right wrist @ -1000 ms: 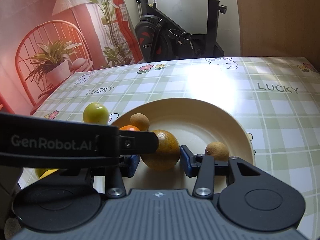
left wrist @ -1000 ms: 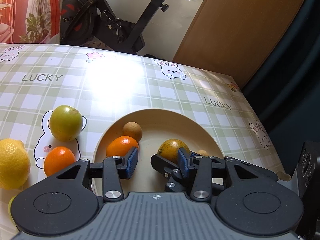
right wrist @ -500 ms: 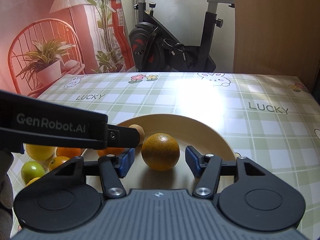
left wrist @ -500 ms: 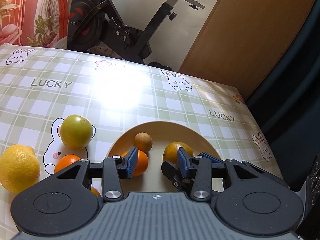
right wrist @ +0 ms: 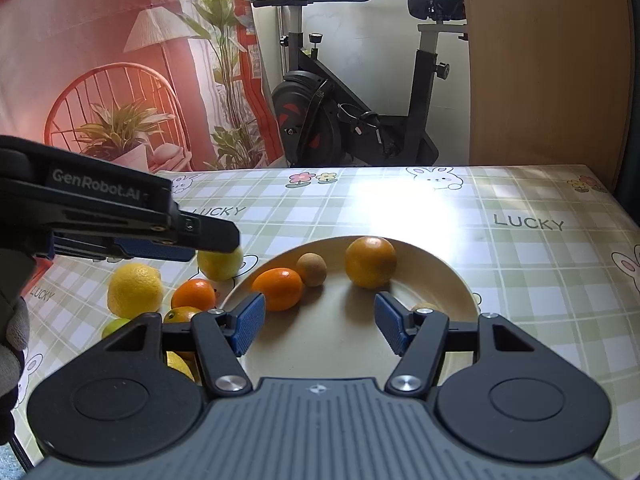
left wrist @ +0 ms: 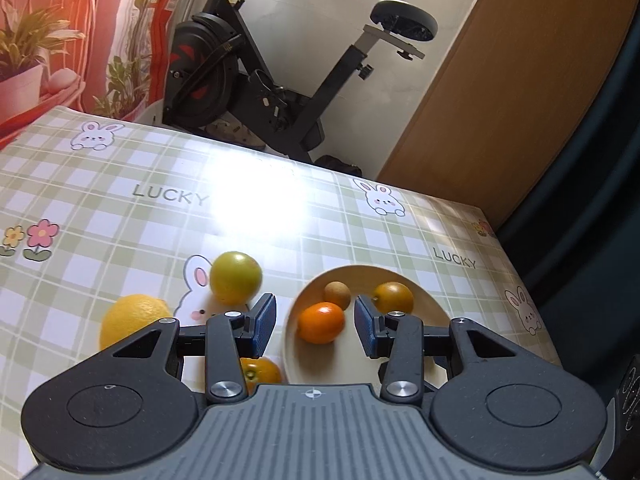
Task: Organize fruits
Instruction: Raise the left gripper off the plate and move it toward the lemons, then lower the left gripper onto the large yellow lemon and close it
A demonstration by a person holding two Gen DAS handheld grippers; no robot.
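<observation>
Now both my jaws gape wide, holding nothing. Next I'd swing the left gripper [left wrist: 315,322] toward the green fruit [left wrist: 236,283] just left of its jaws, for the plate [left wrist: 430,308].

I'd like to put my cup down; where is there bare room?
The tablecloth right of the plate is bare, as is the far stretch beyond it. Left of the plate is crowded: lemon, green fruit, orange.
</observation>
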